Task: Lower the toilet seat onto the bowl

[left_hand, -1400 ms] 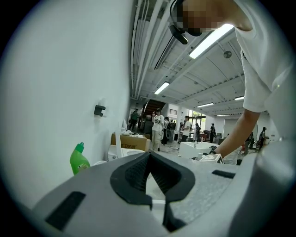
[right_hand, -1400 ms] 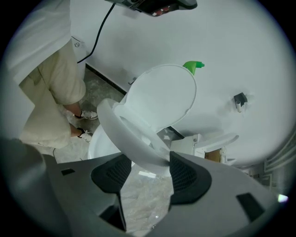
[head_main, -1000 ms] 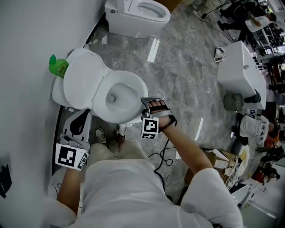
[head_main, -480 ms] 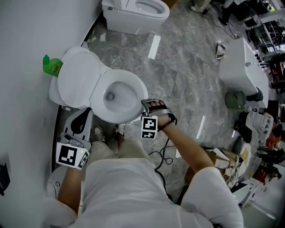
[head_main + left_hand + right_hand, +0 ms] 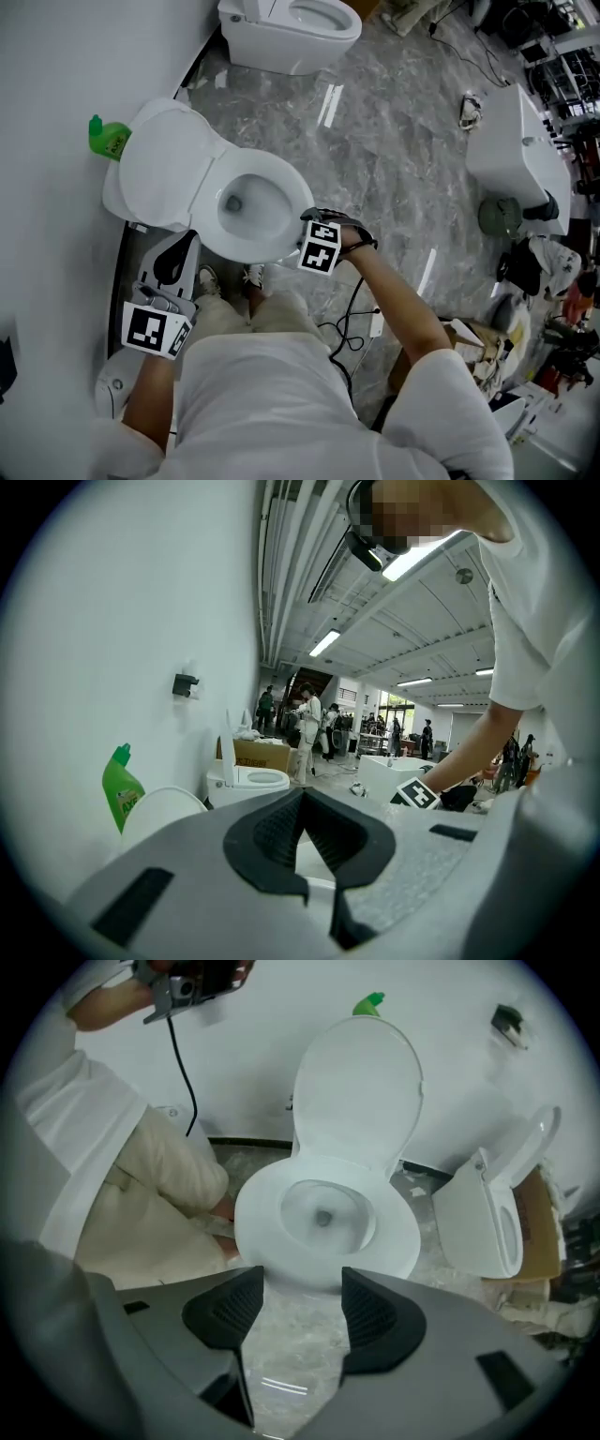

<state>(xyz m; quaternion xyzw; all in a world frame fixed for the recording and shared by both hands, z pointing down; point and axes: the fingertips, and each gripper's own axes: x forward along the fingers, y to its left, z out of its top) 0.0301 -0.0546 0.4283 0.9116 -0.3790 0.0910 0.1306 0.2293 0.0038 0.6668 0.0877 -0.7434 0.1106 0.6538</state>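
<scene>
One toilet seat (image 5: 356, 1091), and it's up: the solid white oval stands upright behind the bowl (image 5: 323, 1218), leaning back against the white wall (image 5: 56, 94). Can't tell if that's the seat and lid stacked together or just the lid, tbh. The bowl's open underneath, with a bit of water at the bottom.

The right gripper (image 5: 295, 1312) is at the front edge of the bowl, pointing down. Its jaws are spread apart with only grey marble floor (image 5: 394, 159) between them, and the bowl's front rim sits just past the tips. It isn't touching the seat.

The left gripper (image 5: 302, 808) is off to the side of the toilet, low, near the wall. Its pads are closed together at the tips with nothing in them.

A green bottle (image 5: 108, 139) stands right by the raised seat at the wall; in the right gripper view it pokes up from behind the seat's top. A second toilet (image 5: 291, 33) stands further along the wall, its own seat up too. The person's white shirt (image 5: 272, 403) fills the bottom of the head view, and a black cable (image 5: 352, 319) hangs by the right arm.
</scene>
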